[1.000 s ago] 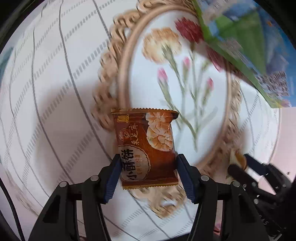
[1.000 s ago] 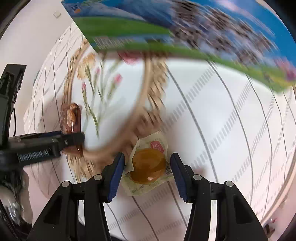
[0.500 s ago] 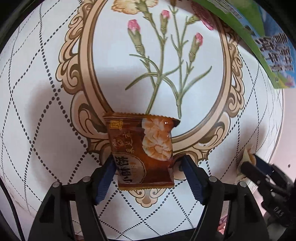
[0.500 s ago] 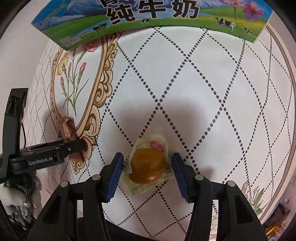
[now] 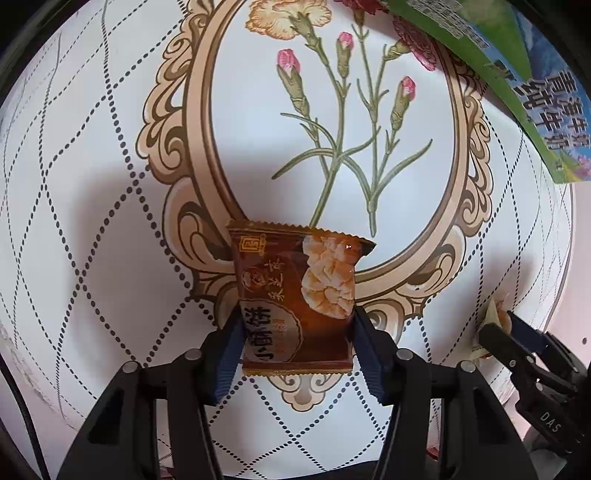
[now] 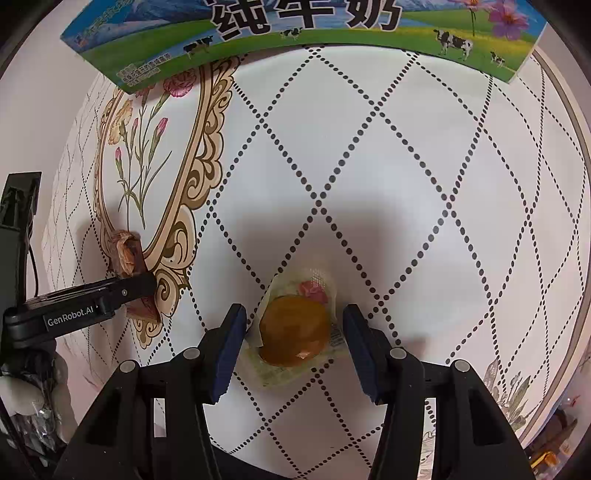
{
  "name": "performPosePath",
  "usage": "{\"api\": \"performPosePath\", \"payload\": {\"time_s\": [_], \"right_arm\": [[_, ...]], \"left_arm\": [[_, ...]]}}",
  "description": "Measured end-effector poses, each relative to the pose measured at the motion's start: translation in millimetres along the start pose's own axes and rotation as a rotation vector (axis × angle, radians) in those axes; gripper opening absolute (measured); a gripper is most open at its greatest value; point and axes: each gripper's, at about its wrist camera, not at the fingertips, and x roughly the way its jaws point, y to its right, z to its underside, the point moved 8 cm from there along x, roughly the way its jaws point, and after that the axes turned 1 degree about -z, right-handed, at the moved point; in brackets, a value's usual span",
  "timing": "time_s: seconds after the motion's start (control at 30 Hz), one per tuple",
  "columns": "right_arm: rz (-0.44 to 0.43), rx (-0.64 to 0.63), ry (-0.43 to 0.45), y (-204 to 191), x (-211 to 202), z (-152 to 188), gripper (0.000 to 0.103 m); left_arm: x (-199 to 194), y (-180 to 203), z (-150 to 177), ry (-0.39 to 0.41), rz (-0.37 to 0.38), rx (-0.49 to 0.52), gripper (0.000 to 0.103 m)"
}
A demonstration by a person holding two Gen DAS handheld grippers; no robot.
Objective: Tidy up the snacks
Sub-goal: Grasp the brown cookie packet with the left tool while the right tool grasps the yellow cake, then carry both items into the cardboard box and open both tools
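Note:
My left gripper is shut on a brown biscuit packet and holds it upright above the patterned tablecloth. It also shows in the right wrist view, at the left. My right gripper is shut on a clear-wrapped round golden pastry, its pads against the wrapper's edges. The pastry peeks out in the left wrist view, at the right edge.
A blue-and-green milk carton box lies at the far side of the round table, also in the left wrist view. An ornate flower frame is printed on the cloth. The table rim curves at the right.
Both grippers have pulled back toward the near side of the table with their snacks; the milk box now sits farther off. Grips unchanged.

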Motion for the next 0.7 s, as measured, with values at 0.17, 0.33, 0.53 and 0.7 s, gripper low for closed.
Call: {"api": "performPosePath", "payload": {"time_s": [0.17, 0.33, 0.53, 0.7], "right_arm": [[0.026, -0.045, 0.021, -5.3, -2.1, 2.3, 0.055], [-0.002, -0.043, 0.048, -8.8, -13.3, 4.0, 0.054], [-0.058, -0.029, 0.089, -8.7, -42.6, -1.2, 0.054], [-0.105, -0.036, 0.152, -7.0, -89.5, -17.6, 0.054]], "left_arm": [[-7.5, 8.3, 6.4, 0.014, -0.024, 0.007, 0.053], [-5.2, 25.6, -2.4, 0.029, -0.035, 0.034, 0.053], [-29.0, 58.6, 3.7, 0.052, 0.002, 0.087, 0.053], [-74.0, 94.1, -5.6, 0.107, 0.072, 0.133, 0.053]]}}
